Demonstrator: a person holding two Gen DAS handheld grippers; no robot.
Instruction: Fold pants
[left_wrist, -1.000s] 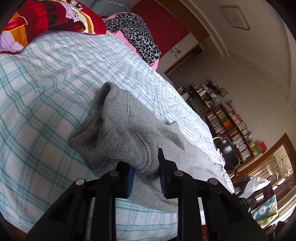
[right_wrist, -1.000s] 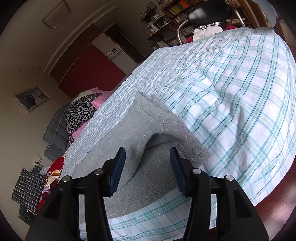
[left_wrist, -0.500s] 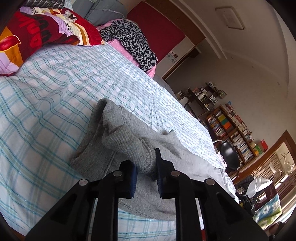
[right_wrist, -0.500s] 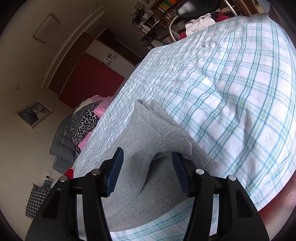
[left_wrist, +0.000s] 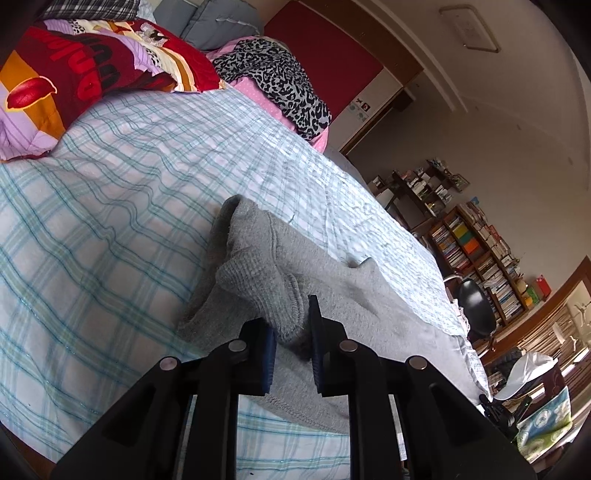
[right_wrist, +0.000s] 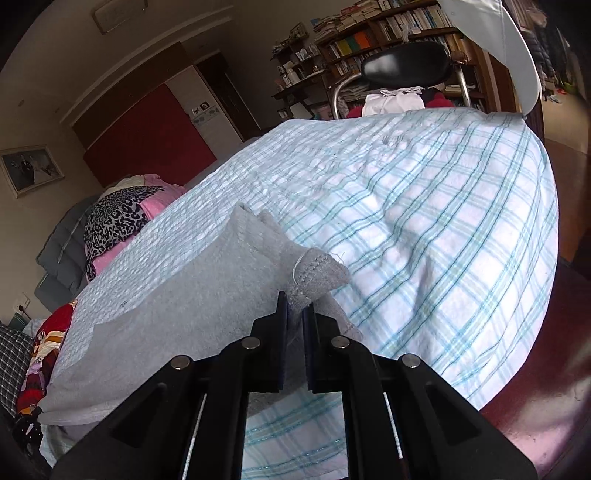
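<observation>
The grey pants lay across the plaid bedsheet, near its front edge. The left gripper had its fingers pinched on a ribbed cuff or waistband (which of the two could not be told), and the right gripper was clamped tight on a stitched corner of the pants at the other end. The step looked like the grasp before a fold. Next, both ends probably needed lifting together and carrying over, evenly tensioned.

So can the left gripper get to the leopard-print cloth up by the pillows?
Probably not now: the left gripper is shut on the grey knit pants, and the leopard-print cloth lies far across the bed.
</observation>
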